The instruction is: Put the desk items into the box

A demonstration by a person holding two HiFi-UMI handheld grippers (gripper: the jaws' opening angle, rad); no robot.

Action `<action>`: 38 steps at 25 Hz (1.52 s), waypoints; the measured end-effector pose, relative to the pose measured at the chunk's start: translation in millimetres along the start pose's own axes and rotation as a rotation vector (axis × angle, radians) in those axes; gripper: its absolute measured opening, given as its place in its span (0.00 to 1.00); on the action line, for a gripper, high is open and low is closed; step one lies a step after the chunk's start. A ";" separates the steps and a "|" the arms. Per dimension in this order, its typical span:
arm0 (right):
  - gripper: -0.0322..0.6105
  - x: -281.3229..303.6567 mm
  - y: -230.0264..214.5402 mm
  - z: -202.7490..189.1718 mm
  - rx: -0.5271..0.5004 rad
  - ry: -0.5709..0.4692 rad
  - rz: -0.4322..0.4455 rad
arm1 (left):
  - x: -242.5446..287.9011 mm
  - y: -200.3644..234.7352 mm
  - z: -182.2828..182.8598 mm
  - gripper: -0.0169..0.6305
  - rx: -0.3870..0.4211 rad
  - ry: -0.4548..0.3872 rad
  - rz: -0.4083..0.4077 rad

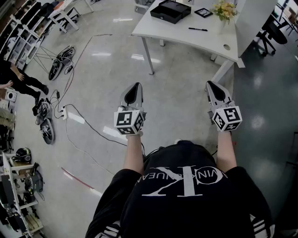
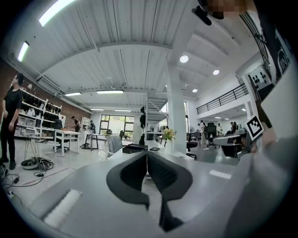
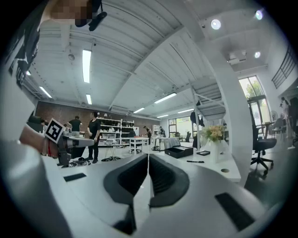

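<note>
My left tool (image 1: pixel 135 89) and right tool (image 1: pixel 213 87), both closed on nothing, held well short of the desk (image 1: pixel 181 36) at 12 o'clock, where the open black box (image 1: pixel 170 10) sits with a pen (image 1: pixel 198 29) at its 4 o'clock; I would walk in first, then open wide over the pen

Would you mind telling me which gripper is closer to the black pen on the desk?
Right. The right gripper hangs over the floor short of the desk, almost in line with the pen; the left gripper sits farther to the pen's left.
</note>
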State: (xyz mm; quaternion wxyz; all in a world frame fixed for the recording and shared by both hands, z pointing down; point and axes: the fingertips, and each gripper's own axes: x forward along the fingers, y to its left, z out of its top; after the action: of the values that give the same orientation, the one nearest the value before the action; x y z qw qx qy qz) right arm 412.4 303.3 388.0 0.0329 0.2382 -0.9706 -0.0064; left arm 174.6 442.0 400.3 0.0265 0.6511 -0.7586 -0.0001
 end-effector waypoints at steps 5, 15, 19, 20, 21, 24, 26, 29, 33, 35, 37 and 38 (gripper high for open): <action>0.08 6.2 -13.8 -5.1 0.006 0.001 0.004 | 9.8 -1.3 -5.6 0.05 -0.015 0.000 0.012; 0.08 11.0 -29.2 -7.1 -0.006 -0.003 0.043 | 22.6 -13.3 -4.3 0.05 -0.016 -0.011 0.034; 0.08 11.1 -34.3 -11.9 -0.003 -0.005 0.053 | 22.7 -20.0 -6.8 0.05 -0.012 -0.009 0.044; 0.08 10.7 -35.3 -13.2 -0.004 -0.004 0.051 | 22.5 -21.1 -8.1 0.05 -0.011 -0.005 0.045; 0.08 10.7 -36.7 -14.7 -0.005 -0.003 0.047 | 22.8 -21.6 -9.6 0.05 -0.012 0.001 0.046; 0.08 16.3 -41.4 -17.9 -0.006 0.005 0.049 | 28.9 -18.1 -11.9 0.05 -0.025 0.007 0.057; 0.08 23.7 -44.3 -17.9 -0.012 0.006 0.060 | 37.7 -15.6 -11.6 0.05 -0.028 0.006 0.057; 0.09 37.0 -53.8 -16.5 -0.024 0.011 0.054 | 58.3 -14.1 -12.4 0.05 -0.026 0.011 0.036; 0.09 58.8 -64.9 -24.4 -0.010 0.040 0.033 | 82.5 -5.6 -20.5 0.05 -0.022 0.045 0.001; 0.09 74.9 -70.5 -28.3 0.005 0.050 0.022 | 94.7 8.0 -28.0 0.05 -0.031 0.067 0.000; 0.09 94.2 -72.9 -31.9 0.007 0.064 0.020 | 108.9 28.4 -33.8 0.05 -0.055 0.080 0.013; 0.10 104.0 -73.4 -33.4 0.001 0.073 0.023 | 116.9 37.8 -34.6 0.05 -0.063 0.083 0.015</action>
State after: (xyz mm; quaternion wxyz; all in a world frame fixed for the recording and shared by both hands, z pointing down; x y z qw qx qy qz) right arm 356.6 190.2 425.6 0.0682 0.2272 -0.9714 0.0034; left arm 121.0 333.5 440.8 0.0784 0.6437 -0.7612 0.0032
